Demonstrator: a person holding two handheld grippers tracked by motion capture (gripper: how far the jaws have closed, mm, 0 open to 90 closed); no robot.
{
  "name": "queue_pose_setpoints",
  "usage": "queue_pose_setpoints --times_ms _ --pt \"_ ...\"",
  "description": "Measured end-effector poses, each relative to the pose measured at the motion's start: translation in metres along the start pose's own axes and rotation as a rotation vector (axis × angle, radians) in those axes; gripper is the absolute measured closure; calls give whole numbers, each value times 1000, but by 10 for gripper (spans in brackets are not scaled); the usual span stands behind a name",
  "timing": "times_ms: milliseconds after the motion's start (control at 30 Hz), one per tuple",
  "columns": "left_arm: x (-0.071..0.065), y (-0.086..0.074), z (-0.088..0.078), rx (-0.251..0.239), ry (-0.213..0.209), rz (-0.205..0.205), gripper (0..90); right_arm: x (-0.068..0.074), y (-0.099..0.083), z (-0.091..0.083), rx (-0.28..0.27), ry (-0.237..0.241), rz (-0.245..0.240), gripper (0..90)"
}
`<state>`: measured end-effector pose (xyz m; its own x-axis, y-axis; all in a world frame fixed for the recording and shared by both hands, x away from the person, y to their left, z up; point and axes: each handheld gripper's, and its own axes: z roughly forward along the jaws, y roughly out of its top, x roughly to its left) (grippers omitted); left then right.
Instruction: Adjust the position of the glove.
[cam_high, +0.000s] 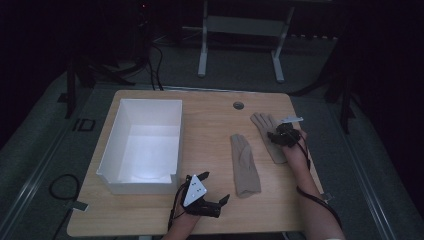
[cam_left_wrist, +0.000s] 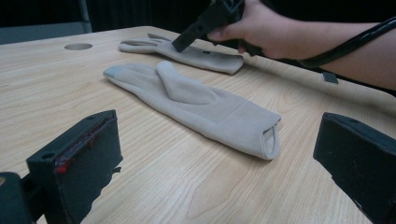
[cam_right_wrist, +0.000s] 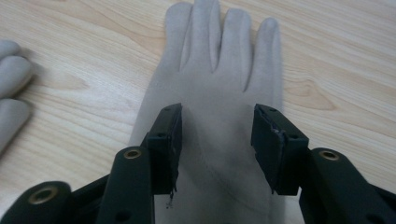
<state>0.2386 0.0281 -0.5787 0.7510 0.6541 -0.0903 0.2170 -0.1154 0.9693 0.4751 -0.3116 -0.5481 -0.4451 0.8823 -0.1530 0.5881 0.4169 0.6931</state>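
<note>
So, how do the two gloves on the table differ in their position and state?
The far glove lies slanted near the table's right edge, with the right gripper down over its palm; the near glove lies almost straight at the middle, and no gripper touches it. The near glove's thumb is folded over its palm; the far glove's thumb is not clear. Both are beige, flat, fingers pointing away.

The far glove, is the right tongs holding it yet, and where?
Not yet: the right tongs sit open over the palm of the far glove, jaws on either side of it, without pinching the fabric.
</note>
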Motion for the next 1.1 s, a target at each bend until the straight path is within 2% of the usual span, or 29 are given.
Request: queue_pose_setpoints --times_ms 33,100,167,267,400,467,533,567,600,667,700,733,767,800,833,867,900,933,967,1000,1100 --pt "0 0 0 0 0 1 11 0 -2 3 6 -7 -16 532" --pt "0 0 0 -1 -1 1 11 -2 -4 4 -4 27 49 608" --pt "0 0 0 -1 -1 0 11 -2 -5 5 -11 36 52 650" --pt "0 0 0 0 2 3 11 -2 -6 3 -9 41 73 785" --pt "-1 0 0 1 1 6 11 -3 -5 -4 -10 50 148 822" --pt "0 0 0 2 2 7 11 -3 -4 -6 -11 46 158 824" --pt "0 0 0 2 1 6 11 -2 -1 -21 -40 22 185 825" --pt "0 0 0 3 2 6 11 -3 1 -35 -74 13 221 825" --pt "0 0 0 3 2 5 11 -3 1 -35 -74 13 221 825" --pt "-1 0 0 3 3 6 11 -1 2 -50 -91 -3 250 826" --pt "-1 0 1 2 4 7 11 1 1 -65 -109 -21 250 826" --pt "-1 0 0 3 4 8 11 1 1 -65 -109 -21 250 826" --pt "-1 0 1 3 5 11 11 4 -2 -80 -128 -31 269 826" --pt "-1 0 1 2 6 9 11 4 -2 -80 -128 -31 269 826" --pt "-1 0 1 4 7 12 11 6 -7 -95 -162 -29 280 826" --pt "-1 0 1 4 7 12 11 6 -7 -95 -162 -29 280 826" --pt "-1 0 1 5 8 11 11 9 -13 -110 -193 -40 289 826" --pt "-1 0 1 5 8 11 11 9 -13 -110 -193 -40 289 826" --pt "-1 0 1 5 9 8 11 10 -18 -121 -207 -45 315 826" --pt "-1 0 1 5 9 8 11 10 -18 -121 -207 -45 315 826" --pt "-1 0 1 8 10 10 11 14 -27 -136 -193 -82 333 826"
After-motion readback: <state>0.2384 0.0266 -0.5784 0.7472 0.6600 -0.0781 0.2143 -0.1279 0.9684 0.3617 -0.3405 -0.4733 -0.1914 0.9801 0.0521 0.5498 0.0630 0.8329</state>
